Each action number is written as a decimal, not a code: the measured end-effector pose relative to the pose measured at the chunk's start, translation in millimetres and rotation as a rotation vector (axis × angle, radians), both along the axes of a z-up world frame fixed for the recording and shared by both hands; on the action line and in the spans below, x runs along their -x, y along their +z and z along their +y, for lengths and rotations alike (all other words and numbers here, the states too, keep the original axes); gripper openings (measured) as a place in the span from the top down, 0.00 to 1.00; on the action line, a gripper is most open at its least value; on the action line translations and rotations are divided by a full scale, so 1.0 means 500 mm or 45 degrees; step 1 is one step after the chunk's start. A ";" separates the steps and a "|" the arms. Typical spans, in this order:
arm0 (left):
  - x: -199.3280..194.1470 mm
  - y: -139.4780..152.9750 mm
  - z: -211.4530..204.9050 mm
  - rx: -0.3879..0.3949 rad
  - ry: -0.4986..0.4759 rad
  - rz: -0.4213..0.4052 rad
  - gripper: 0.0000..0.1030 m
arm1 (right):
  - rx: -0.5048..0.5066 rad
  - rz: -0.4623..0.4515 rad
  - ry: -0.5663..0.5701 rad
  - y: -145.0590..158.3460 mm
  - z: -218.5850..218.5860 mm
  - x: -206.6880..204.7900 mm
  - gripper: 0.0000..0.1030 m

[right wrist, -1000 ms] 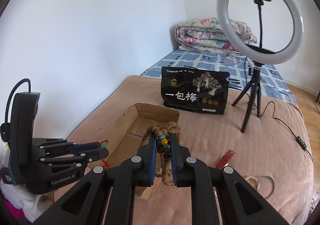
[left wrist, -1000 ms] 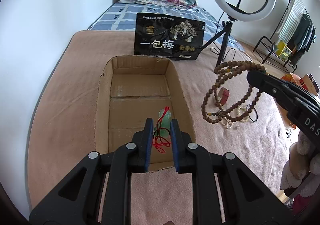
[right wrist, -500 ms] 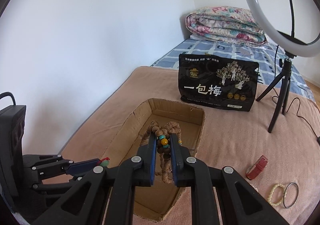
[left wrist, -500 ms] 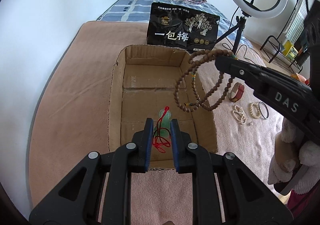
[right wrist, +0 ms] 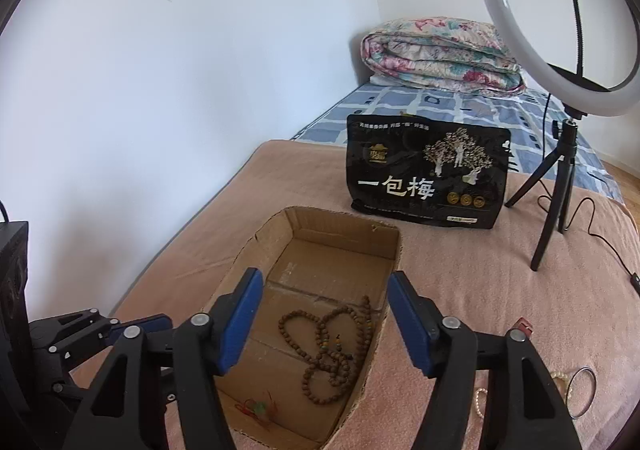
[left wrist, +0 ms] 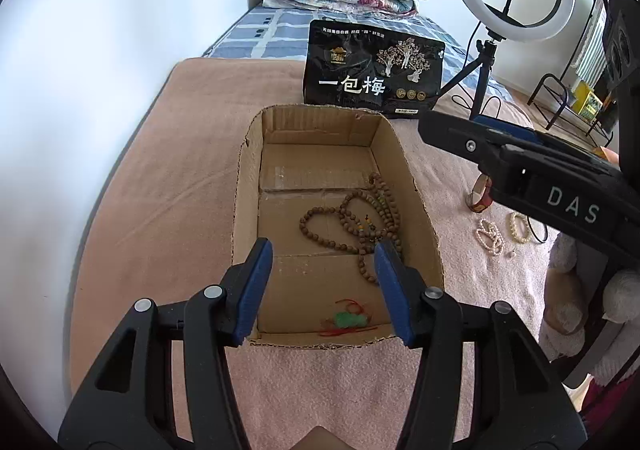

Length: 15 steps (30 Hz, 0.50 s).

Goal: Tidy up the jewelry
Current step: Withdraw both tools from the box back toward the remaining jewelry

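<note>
Both the left gripper point(left wrist: 323, 290) and right gripper point(right wrist: 325, 320) have just opened, fingers released and empty, leaving the wooden bead necklace point(left wrist: 362, 221) and jade pendant point(left wrist: 348, 319) deposited inside the cardboard box point(left wrist: 246, 185) for storage.

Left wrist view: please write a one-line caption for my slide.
Open left gripper above a cardboard box holding a wooden bead necklace and a green pendant.
</note>
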<state>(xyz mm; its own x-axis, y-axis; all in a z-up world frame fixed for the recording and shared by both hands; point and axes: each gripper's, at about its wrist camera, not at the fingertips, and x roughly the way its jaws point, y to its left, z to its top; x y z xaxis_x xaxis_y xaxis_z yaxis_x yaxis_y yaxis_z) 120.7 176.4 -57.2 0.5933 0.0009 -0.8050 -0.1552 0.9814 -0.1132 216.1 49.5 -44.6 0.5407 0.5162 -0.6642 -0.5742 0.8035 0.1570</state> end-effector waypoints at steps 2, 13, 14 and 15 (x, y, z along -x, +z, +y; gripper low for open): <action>0.000 0.001 0.001 0.000 0.004 -0.001 0.47 | -0.007 0.001 -0.004 0.004 -0.004 0.000 0.28; 0.013 0.011 -0.012 -0.016 0.004 -0.022 0.47 | -0.002 -0.043 -0.022 0.024 -0.015 0.023 0.15; 0.014 0.013 -0.014 -0.016 0.004 -0.025 0.47 | -0.005 -0.046 -0.026 0.027 -0.018 0.025 0.15; 0.017 0.016 -0.017 -0.018 0.004 -0.027 0.47 | -0.009 -0.049 -0.030 0.029 -0.022 0.027 0.13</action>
<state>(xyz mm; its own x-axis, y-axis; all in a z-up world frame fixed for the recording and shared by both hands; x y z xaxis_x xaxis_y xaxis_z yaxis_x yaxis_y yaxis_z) 112.4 168.0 -49.4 0.6105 0.0141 -0.7919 -0.1560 0.9824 -0.1028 202.6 38.7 -30.1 0.5779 0.5075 -0.6391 -0.5610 0.8158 0.1405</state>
